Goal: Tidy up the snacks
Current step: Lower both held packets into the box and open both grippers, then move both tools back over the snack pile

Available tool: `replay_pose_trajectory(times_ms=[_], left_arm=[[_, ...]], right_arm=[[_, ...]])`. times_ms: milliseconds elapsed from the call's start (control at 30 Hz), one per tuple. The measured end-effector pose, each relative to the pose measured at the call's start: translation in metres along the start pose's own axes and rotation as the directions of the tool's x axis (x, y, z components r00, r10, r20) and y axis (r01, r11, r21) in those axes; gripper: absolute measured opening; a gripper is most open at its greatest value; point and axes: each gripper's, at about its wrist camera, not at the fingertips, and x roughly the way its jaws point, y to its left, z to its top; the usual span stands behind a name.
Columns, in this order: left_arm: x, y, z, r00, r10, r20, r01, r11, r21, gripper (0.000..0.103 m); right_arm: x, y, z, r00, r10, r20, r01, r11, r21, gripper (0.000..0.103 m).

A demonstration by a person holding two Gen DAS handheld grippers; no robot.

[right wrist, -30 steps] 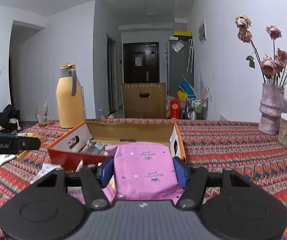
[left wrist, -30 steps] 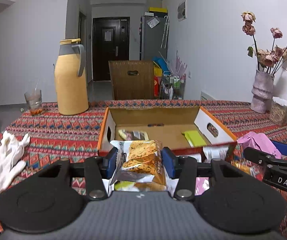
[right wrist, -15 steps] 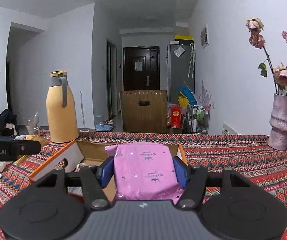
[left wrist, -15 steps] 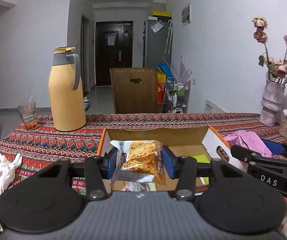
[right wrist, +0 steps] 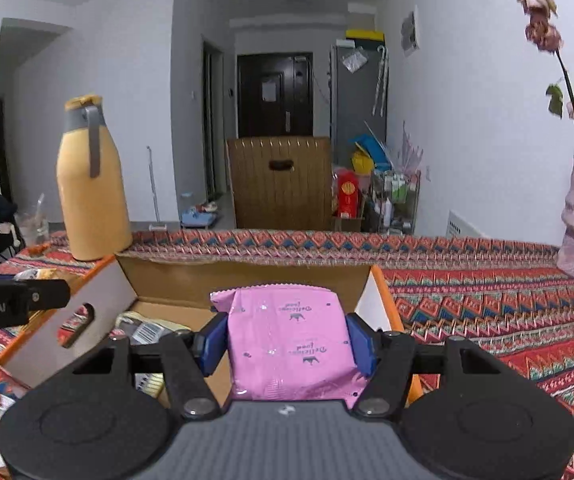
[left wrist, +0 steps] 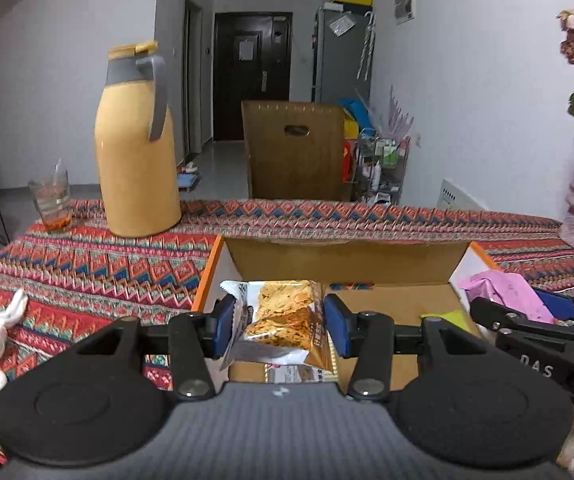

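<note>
Jaws of the left gripper pinch a cracker packet; the right gripper's clamp a pink packet, both above the open cardboard box on the table.

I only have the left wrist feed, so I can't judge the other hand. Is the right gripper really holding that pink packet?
Observer: Yes. In the right wrist view, the right gripper has both blue pads pressed against the sides of the pink packet.
Operator: Where is it relative to the box?
Observer: It appears to be over the right end of the open cardboard box, beside the orange-edged right wall.
Operator: Is anything already in there?
Observer: A barcode pack lies on the box floor, left of the right jaws. The floor under the pink packet is hidden.
</note>
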Motion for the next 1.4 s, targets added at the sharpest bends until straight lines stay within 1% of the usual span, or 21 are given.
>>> replay_pose_trajectory(times_ms=[233, 300, 367, 400, 433, 467, 500, 533, 567, 633, 967, 1233, 1400], left_arm=[[0.023, 0.005, -0.011, 0.998, 0.002, -0.061, -0.002, 1.000, -0.008, 0.048], [0.025, 0.004, -0.013, 0.998, -0.006, -0.068, 0.006, 1.000, -0.006, 0.051], [0.022, 0.004, -0.014, 0.998, 0.002, -0.056, -0.002, 1.000, -0.004, 0.054], [0.021, 0.006, -0.014, 0.999, -0.006, -0.049, 0.006, 1.000, -0.007, 0.060], [0.020, 0.006, -0.013, 0.999, -0.012, -0.044, 0.012, 1.000, -0.014, 0.065], [0.017, 0.007, -0.013, 0.999, -0.010, -0.032, 0.009, 1.000, -0.020, 0.079], [0.015, 0.007, -0.013, 1.000, -0.001, -0.019, 0.001, 1.000, -0.021, 0.091], [0.012, 0.007, -0.013, 1.000, 0.008, -0.002, -0.008, 1.000, -0.021, 0.095], [0.009, 0.007, -0.013, 1.000, 0.013, 0.012, -0.013, 1.000, -0.023, 0.102], [0.004, 0.008, -0.011, 1.000, 0.011, 0.029, -0.010, 0.999, -0.034, 0.103], [-0.003, 0.010, -0.007, 1.000, 0.005, 0.025, -0.004, 0.999, -0.053, 0.103], [-0.035, 0.007, 0.003, 0.997, 0.013, 0.072, -0.010, 0.999, -0.043, 0.103], [-0.055, 0.006, 0.002, 0.997, 0.005, 0.083, -0.002, 1.000, -0.028, 0.103]], right_arm=[[0.018, -0.001, -0.008, 0.999, -0.002, -0.055, 0.002, 1.000, 0.000, 0.061], [0.020, 0.000, -0.009, 0.998, -0.002, -0.062, 0.002, 1.000, -0.003, 0.062], [0.020, 0.001, -0.010, 0.998, 0.001, -0.067, -0.002, 1.000, -0.006, 0.062], [0.020, 0.000, -0.011, 0.998, 0.004, -0.066, -0.004, 1.000, -0.004, 0.063], [0.019, 0.000, -0.011, 0.998, 0.005, -0.062, -0.005, 1.000, 0.001, 0.069], [0.018, -0.002, -0.011, 0.998, 0.005, -0.060, -0.005, 1.000, 0.007, 0.074], [0.016, -0.003, -0.011, 0.998, 0.004, -0.056, -0.003, 1.000, 0.012, 0.087], [0.014, -0.005, -0.011, 0.999, 0.001, -0.049, 0.000, 1.000, 0.021, 0.092], [0.012, -0.007, -0.011, 0.999, -0.001, -0.043, 0.003, 1.000, 0.028, 0.097], [0.010, -0.009, -0.011, 0.999, -0.006, -0.037, 0.007, 0.999, 0.040, 0.103], [0.002, -0.013, -0.008, 1.000, -0.012, -0.024, 0.014, 0.998, 0.057, 0.103], [-0.025, -0.010, 0.001, 0.999, -0.022, 0.032, 0.020, 0.999, 0.040, 0.103], [-0.043, -0.010, 0.001, 0.998, -0.036, 0.043, 0.034, 0.999, 0.033, 0.103]])
